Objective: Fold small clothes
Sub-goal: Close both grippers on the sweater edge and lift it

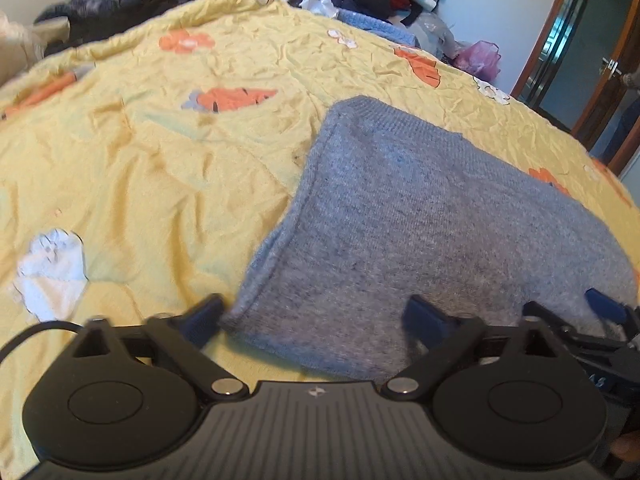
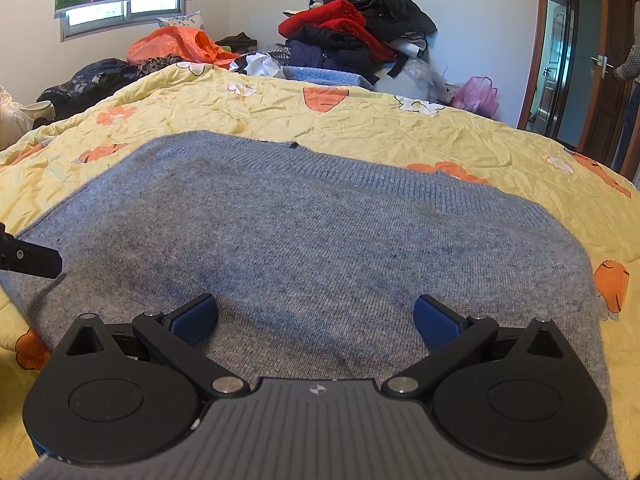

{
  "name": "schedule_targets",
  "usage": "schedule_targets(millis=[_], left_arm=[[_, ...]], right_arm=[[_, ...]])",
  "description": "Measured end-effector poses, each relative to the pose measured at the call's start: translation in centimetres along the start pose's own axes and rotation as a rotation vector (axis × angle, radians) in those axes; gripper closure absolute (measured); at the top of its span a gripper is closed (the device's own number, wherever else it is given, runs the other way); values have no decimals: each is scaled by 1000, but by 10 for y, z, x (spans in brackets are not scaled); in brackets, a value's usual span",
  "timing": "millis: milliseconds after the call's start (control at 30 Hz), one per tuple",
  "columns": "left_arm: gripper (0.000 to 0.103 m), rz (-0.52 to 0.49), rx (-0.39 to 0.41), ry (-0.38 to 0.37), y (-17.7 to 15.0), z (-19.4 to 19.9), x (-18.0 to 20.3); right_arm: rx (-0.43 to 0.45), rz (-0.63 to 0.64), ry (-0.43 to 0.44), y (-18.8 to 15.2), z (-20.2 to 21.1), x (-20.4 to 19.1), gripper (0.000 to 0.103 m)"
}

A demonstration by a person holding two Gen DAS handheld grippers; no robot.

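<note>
Left gripper (image 1: 316,318): jaws spread, nothing held; near-left corner of grey sweater (image 1: 420,220) lies between them.
Right gripper (image 2: 316,320): jaws spread, empty, low over sweater's near edge.
Sweater: flat on yellow floral quilt (image 2: 360,120).

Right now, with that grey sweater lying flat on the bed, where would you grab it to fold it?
Probably the near edge of the grey sweater, from the front. It lies flat on the yellow quilt, and both open tools, left tool and right tool, sit there.
</note>
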State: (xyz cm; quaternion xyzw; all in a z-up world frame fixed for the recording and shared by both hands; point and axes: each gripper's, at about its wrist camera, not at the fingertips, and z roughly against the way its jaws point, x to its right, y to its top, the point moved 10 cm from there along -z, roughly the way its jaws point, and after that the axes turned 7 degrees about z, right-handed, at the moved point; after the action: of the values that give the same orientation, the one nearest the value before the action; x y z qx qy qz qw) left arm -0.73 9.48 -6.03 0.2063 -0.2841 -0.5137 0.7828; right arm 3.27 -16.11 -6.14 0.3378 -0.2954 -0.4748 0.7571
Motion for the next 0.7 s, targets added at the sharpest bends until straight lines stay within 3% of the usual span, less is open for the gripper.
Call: schedule_targets(millis=[33, 100, 200, 300, 433, 567, 700], left_arm=[[40, -22, 12, 16, 1, 1, 0], [73, -18, 19, 12, 4, 2, -3], [90, 28, 6, -20, 8, 1, -8], [93, -37, 36, -2, 8, 7, -1], [93, -293, 185, -19, 6, 36, 48], [93, -443, 249, -70, -6, 48, 92], [93, -505, 249, -90, -18, 46, 113]], right_arm=[[0, 0, 0, 0, 0, 0, 0], [0, 1, 0, 0, 0, 0, 0], [-1, -1, 3, -1, 0, 0, 0], [-39, -21, 47, 9, 2, -1, 0], [-43, -217, 263, 58, 6, -8, 0], [-215, -367, 545, 94, -27, -48, 0], [-301, -335, 629, 112, -62, -89, 5]])
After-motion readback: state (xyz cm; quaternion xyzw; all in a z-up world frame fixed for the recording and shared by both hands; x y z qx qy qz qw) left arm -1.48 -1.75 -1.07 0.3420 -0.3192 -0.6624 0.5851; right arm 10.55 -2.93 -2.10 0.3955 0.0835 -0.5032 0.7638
